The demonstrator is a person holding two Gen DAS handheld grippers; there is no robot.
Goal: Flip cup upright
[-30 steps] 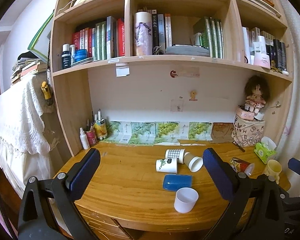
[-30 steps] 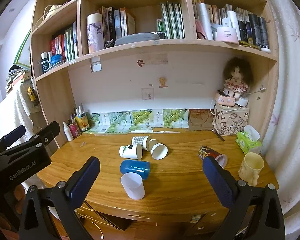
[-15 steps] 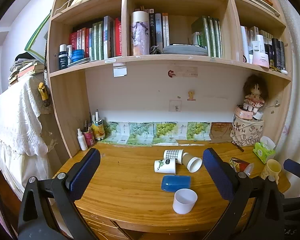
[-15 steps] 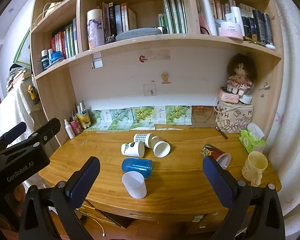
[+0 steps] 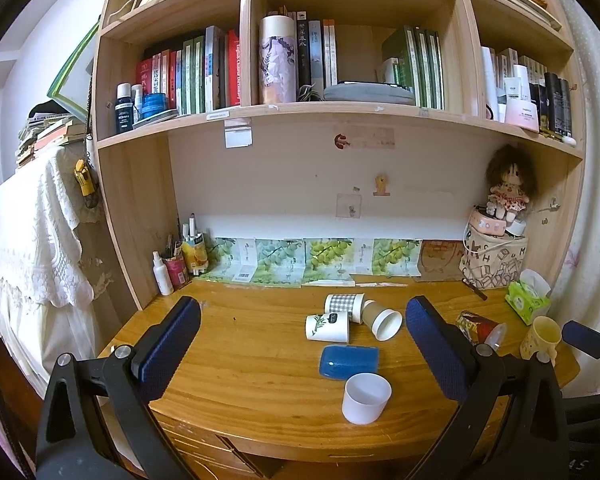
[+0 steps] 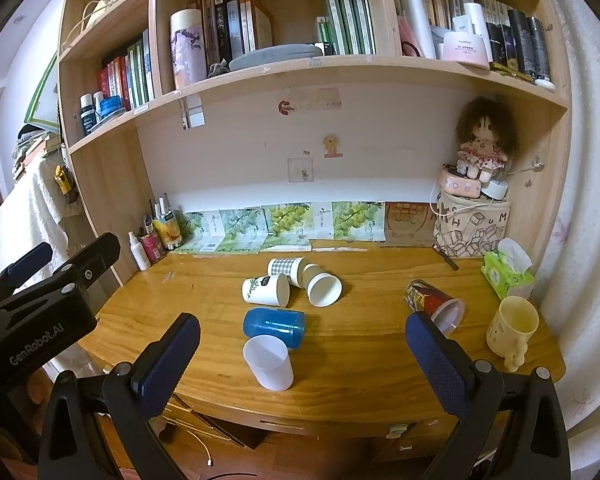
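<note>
One blue cup (image 6: 274, 322) lies sideways, translucent.

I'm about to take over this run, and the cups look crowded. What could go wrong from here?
The blue cup lies on its side right behind the upright white cup, so reaching for it could topple that one. Three tipped paper cups lie clustered; grabbing one may roll its neighbours. Both grippers, left and right, are open and empty.

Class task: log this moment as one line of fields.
left gripper: open | right gripper: open | blue cup: lying on its side | white cup: upright | phase: approach
</note>
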